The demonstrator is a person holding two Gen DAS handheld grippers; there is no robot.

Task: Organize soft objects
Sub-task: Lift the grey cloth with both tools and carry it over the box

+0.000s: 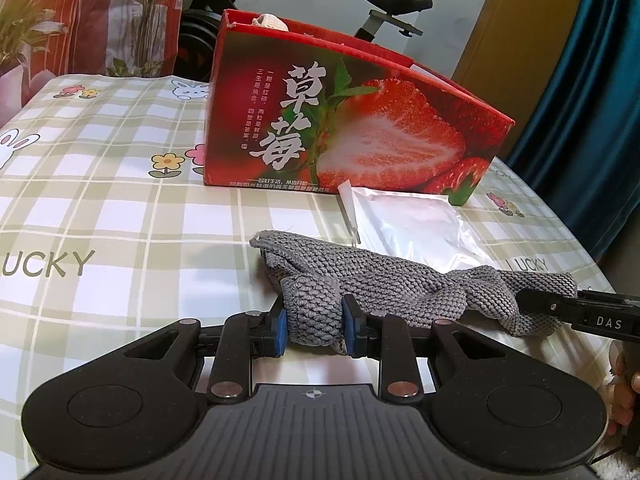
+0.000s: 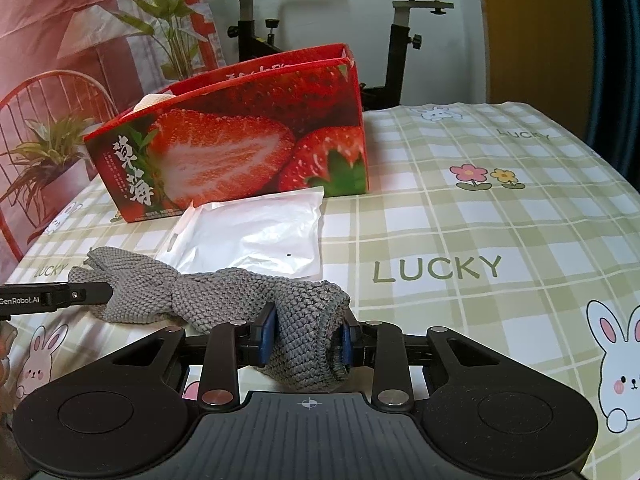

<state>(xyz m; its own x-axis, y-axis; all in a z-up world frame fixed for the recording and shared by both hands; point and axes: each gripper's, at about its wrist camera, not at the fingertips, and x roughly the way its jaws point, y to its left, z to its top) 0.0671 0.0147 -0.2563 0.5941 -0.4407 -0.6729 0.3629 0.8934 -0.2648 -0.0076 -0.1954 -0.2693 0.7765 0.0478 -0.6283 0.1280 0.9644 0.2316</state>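
A grey knitted cloth [image 1: 380,276] lies bunched across the checked table cover, stretched between both grippers. My left gripper [image 1: 314,326] is shut on its left end, blue pads pressing the knit from both sides. My right gripper [image 2: 306,338] is shut on the cloth's [image 2: 224,292] other end in the same way. The right gripper's finger [image 1: 560,304] shows at the right edge of the left wrist view, the left gripper's finger [image 2: 60,294] at the left edge of the right wrist view. A red strawberry box [image 1: 340,120] stands open behind, something cream-coloured [image 1: 270,22] poking out of it.
A white plastic pouch [image 2: 256,232] lies flat between the cloth and the strawberry box [image 2: 240,140]. The table cover [image 2: 480,220] has green checks, rabbits and flowers. An exercise bike [image 2: 400,20] stands beyond the table, a blue curtain [image 1: 592,100] at the right.
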